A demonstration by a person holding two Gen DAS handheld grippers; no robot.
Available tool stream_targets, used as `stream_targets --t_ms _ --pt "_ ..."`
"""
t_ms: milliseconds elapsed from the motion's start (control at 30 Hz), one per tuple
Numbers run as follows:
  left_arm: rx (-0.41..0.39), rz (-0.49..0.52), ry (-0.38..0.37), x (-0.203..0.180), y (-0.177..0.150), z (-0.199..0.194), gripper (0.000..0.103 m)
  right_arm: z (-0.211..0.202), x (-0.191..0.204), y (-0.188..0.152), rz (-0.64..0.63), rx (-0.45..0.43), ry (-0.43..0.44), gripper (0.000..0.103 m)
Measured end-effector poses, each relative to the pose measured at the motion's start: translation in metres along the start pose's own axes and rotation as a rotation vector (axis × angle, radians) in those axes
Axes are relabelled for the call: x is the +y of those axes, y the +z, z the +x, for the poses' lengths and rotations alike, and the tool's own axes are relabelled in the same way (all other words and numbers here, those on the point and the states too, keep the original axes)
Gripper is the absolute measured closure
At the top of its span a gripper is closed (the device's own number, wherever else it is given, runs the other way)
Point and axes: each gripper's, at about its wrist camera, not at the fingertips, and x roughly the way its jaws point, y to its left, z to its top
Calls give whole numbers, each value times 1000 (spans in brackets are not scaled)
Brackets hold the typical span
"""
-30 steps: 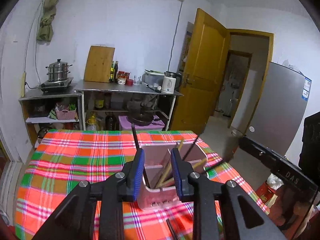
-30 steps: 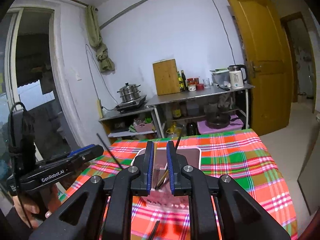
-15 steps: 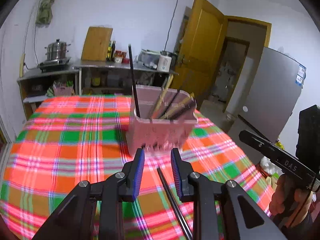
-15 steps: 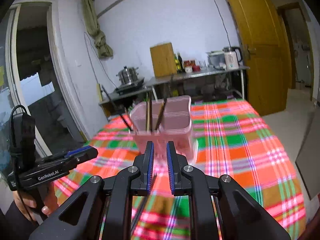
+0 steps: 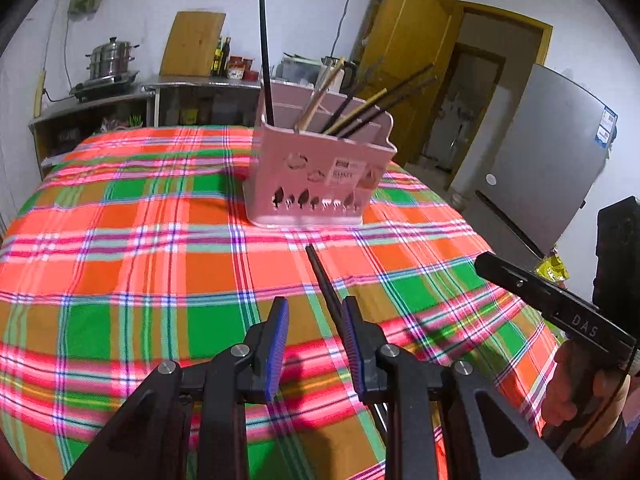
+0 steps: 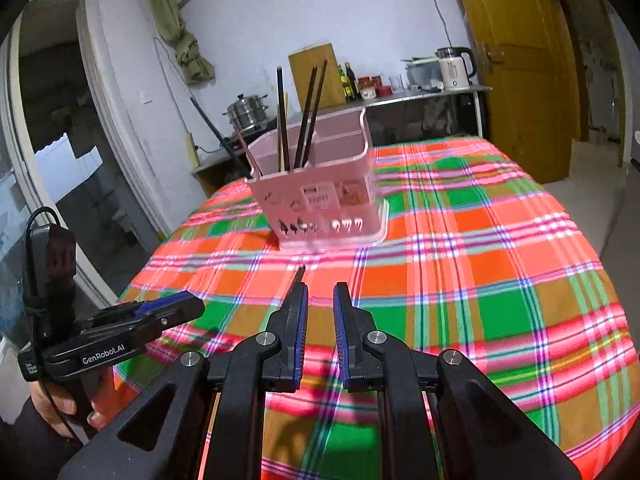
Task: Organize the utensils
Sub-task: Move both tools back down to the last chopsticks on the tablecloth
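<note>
A: Since both grippers hang low over the tablecloth (image 5: 120,248), which step would you say is in hand?

B: Picking up loose chopsticks, I judge. The holder (image 5: 320,176) stands ahead of both sets of fingers, well beyond the tips, already stocked with upright sticks. One dark pair (image 5: 324,280) lies flat on the cloth, its far end pointing at the holder.

A: Where does that pair sit against the left gripper (image 5: 314,320)?

B: It runs in from ahead and passes under the right-hand finger, slightly off the centre of the gap. Those fingers stand partly apart with only cloth between the blue pads; nothing is held.

A: And the right gripper (image 6: 320,312)?

B: Its gap is narrower, also with nothing in it. From its own camera the pair's tip (image 6: 299,273) pokes out just ahead of the left-hand finger, so the sticks lie to that side of the gap, not in it.

A: So what does the next move call for?

B: Whichever gripper takes them should shift sideways until the sticks sit between the pads, drop to the cloth, then close. They are thin and lie flat, so a shallow grab could slip or catch only one.
</note>
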Motion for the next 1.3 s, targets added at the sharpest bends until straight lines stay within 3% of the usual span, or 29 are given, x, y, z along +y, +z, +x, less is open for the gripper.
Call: stream_targets --t_ms 300,767,1300 --pt "81 -8 10 -8 -9 23 76 14 2 -17 -13 66 1 90" --pt "161 -13 53 -19 -11 61 76 23 -7 -18 -6 88 0 90" --pt "140 7 91 -17 -16 58 75 22 -12 -20 5 89 -1 90"
